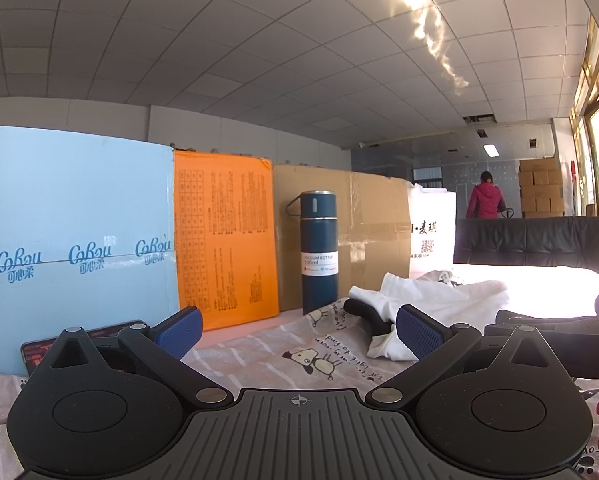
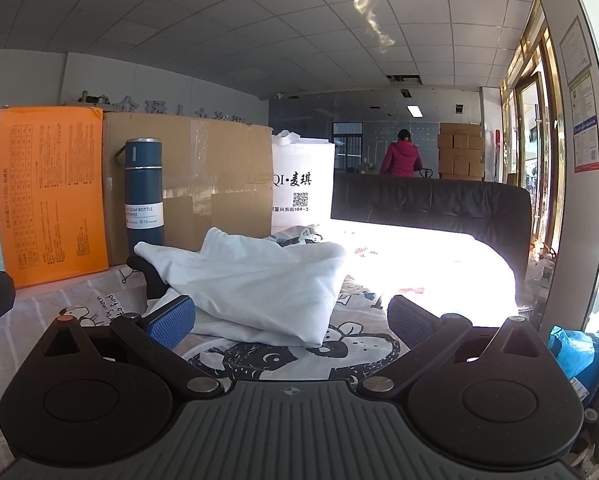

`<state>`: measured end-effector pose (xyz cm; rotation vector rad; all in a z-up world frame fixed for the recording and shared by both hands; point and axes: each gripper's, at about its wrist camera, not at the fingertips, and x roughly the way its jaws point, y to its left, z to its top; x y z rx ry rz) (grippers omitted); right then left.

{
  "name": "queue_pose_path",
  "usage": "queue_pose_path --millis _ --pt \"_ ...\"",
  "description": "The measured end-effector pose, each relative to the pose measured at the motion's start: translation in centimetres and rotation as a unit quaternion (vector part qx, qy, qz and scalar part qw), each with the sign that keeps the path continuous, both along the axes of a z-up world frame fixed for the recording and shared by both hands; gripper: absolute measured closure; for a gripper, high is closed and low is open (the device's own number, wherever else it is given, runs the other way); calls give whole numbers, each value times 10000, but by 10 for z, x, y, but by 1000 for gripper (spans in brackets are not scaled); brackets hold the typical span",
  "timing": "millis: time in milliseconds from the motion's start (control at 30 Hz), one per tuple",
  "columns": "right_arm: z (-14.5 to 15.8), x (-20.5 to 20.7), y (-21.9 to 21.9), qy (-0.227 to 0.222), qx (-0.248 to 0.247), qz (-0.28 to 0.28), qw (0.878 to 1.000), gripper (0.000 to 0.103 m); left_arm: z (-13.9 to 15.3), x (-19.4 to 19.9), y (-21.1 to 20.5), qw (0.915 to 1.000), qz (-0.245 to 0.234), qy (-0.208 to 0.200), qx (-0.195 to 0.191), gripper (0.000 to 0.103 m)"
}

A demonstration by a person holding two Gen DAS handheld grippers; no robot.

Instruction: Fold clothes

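Presently both my left gripper (image 1: 298,330) and right gripper (image 2: 291,318) have fingers spread wide, holding nothing. White garment (image 2: 259,284) lies crumpled on the cartoon-print bed sheet (image 2: 363,344), just ahead, likely awaiting a first grasp.

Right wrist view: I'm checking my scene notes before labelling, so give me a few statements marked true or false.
1. Both grippers, left and right, are open and hold nothing. True.
2. The white garment lies neatly folded flat. False: it lies in a rumpled heap.
3. The bottle stands upright before the cardboard box. True.
4. The bottle is red. False: it is dark blue.
5. The orange box stands left of the bottle. True.
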<state>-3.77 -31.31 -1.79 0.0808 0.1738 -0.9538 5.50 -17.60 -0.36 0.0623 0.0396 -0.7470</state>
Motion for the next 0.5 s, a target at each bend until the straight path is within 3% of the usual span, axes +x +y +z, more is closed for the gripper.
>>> queue_pose_path --millis 500 --pt "-1 3 -1 92 67 80 9999 0 0 0 1 10000 -11 18 0 0"
